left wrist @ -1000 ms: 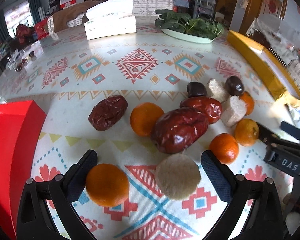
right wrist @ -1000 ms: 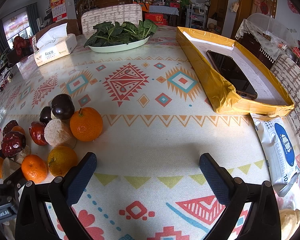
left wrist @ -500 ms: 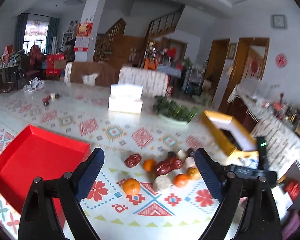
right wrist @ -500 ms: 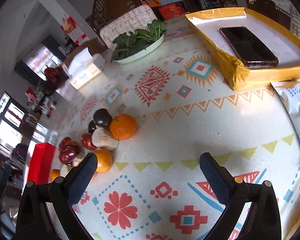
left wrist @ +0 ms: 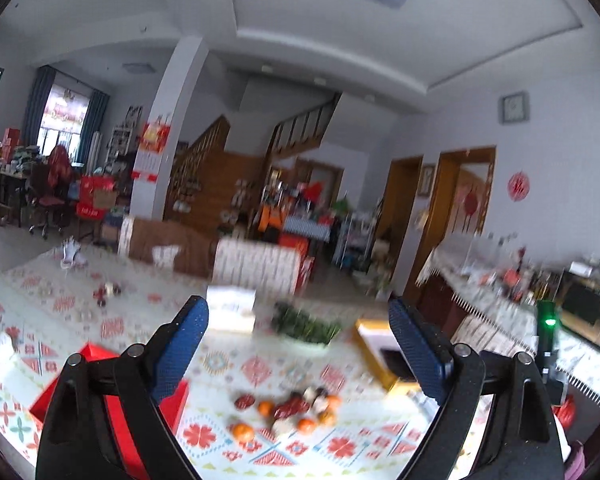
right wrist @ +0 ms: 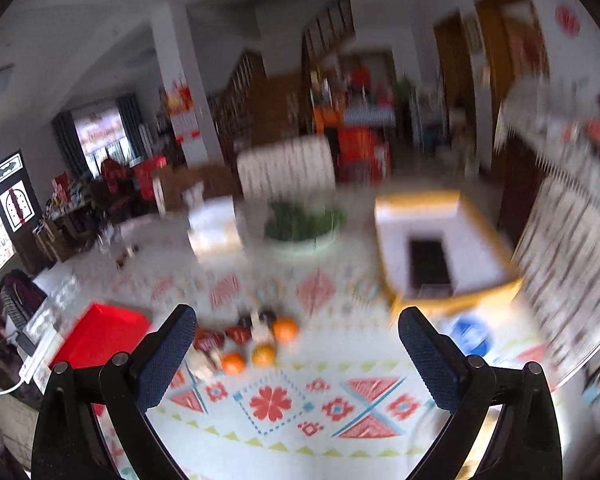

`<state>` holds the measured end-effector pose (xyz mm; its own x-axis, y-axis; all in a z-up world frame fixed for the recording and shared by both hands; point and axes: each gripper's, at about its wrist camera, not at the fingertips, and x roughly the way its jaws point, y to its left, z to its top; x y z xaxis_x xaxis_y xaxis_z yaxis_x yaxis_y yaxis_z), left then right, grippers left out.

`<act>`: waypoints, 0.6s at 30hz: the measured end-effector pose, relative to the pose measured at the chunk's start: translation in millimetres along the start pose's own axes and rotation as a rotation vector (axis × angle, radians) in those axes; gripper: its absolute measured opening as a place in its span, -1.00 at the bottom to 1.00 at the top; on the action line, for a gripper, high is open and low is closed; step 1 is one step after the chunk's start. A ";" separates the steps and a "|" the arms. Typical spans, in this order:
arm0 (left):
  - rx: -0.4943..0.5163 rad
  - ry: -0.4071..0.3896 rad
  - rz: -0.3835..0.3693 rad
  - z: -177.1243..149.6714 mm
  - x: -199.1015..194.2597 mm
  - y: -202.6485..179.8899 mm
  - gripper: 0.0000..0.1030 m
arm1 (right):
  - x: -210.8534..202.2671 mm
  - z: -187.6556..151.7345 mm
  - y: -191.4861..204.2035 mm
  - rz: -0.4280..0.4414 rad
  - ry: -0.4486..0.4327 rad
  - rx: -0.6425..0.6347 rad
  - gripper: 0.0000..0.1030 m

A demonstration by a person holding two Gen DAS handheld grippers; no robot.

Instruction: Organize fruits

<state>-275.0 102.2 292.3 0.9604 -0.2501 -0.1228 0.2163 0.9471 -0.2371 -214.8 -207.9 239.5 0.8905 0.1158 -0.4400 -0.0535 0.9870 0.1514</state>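
Observation:
A loose pile of fruit (left wrist: pixel 292 408) lies on the patterned tablecloth: small oranges, dark red dates, dark plums and pale beige pieces. It also shows in the right wrist view (right wrist: pixel 248 340). A red tray (left wrist: pixel 60 396) sits left of the pile and shows in the right wrist view too (right wrist: pixel 100 336). My left gripper (left wrist: pixel 298 344) is open and empty, held high above the table. My right gripper (right wrist: pixel 296 344) is open and empty, also high above it. Both views are blurred.
A yellow-rimmed box (right wrist: pixel 440 248) holding a dark phone stands at the right. A plate of green leaves (right wrist: pixel 304 224) and a white tissue box (right wrist: pixel 212 228) stand at the far side. A blue-and-white wipes packet (right wrist: pixel 470 336) lies near the box.
Both grippers have risen far above the table and tilted up; the fruit now looks small and distant. The jaws stay open and nothing was picked up.

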 end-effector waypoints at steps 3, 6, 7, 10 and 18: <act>-0.014 -0.024 -0.043 17.6 -11.0 -7.2 0.78 | -49.0 20.5 3.6 -0.056 -0.112 -0.049 1.00; -0.036 -0.024 -0.078 28.9 -12.5 -13.6 0.77 | -72.0 26.1 5.0 -0.085 -0.152 -0.057 1.00; -0.036 -0.033 -0.078 32.4 -15.1 -15.8 0.76 | -78.9 28.1 1.9 -0.111 -0.160 -0.062 0.99; -0.059 -0.048 -0.106 45.4 -17.5 -25.7 0.69 | -100.2 35.6 -12.1 -0.175 -0.192 -0.058 0.99; -0.064 -0.161 -0.182 116.0 -79.1 -38.9 0.51 | -231.0 102.3 -58.6 -0.279 -0.359 0.067 0.97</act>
<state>-339.0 108.5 423.0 0.9232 -0.3756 0.0818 0.3821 0.8731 -0.3028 -371.1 -303.9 422.8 0.9674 -0.2113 -0.1394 0.2297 0.9642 0.1322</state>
